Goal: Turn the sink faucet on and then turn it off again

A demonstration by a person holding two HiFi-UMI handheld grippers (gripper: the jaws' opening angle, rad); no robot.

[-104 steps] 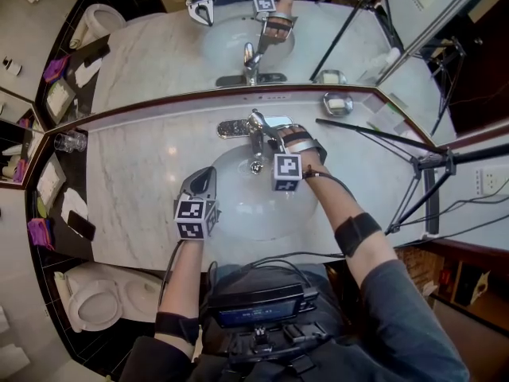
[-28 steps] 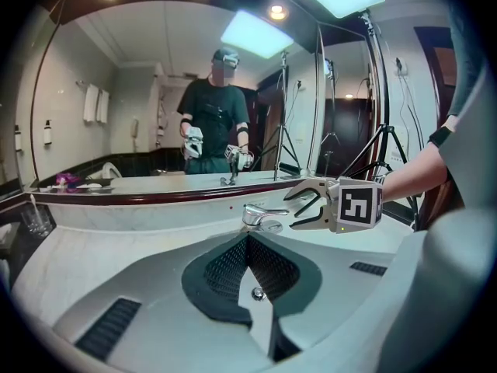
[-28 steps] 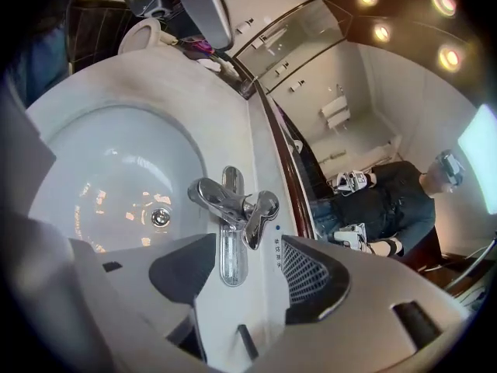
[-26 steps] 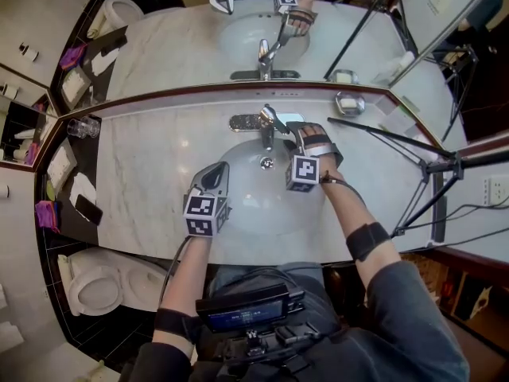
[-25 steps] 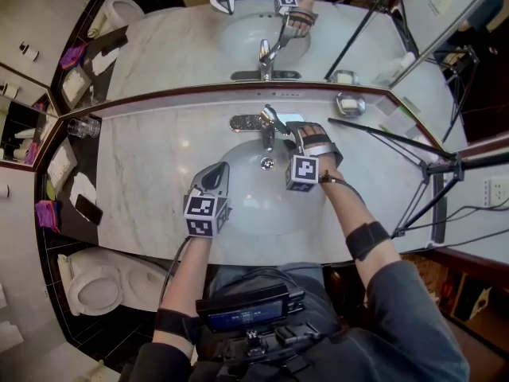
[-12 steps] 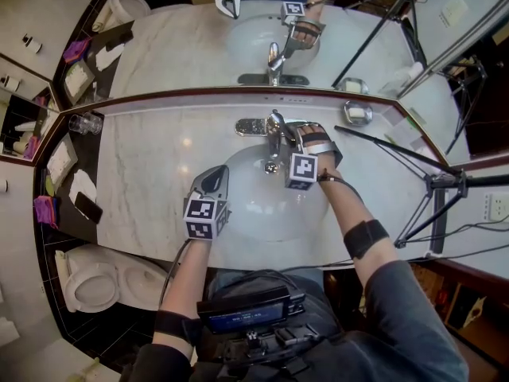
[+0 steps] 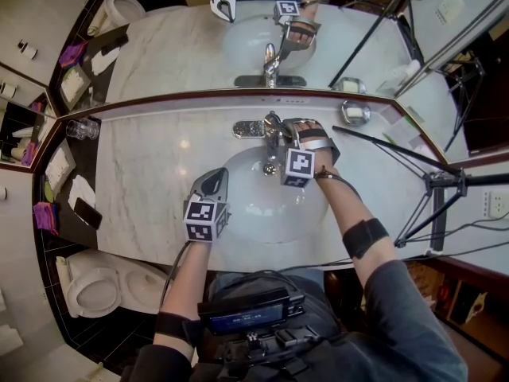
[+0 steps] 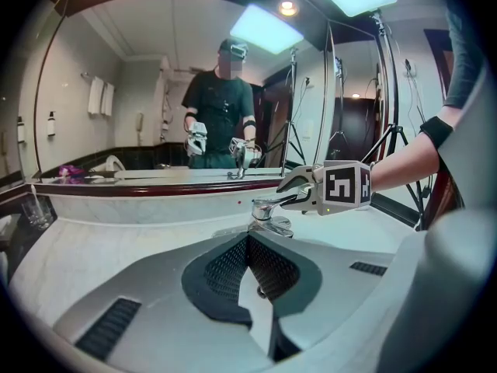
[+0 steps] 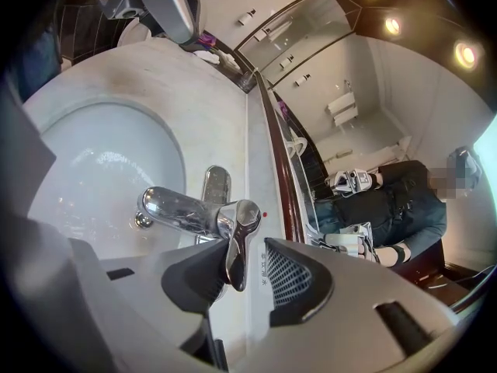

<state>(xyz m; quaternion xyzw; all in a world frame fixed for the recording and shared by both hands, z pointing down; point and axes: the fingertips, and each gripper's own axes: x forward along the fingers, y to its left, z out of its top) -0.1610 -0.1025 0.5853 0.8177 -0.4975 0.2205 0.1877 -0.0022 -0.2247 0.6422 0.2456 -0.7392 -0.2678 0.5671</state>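
Jaws of the right gripper, half open, have just been closing around the faucet lever; an off-centre pinch may slip on the smooth chrome.

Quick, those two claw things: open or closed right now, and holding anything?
Left gripper: closed, holding nothing.
Right gripper: open; its jaws have just been closing, with the faucet handle between them, not yet clamped.

From my head view, the right gripper hides the faucet lever; what lies in the soap dish is too small to tell.
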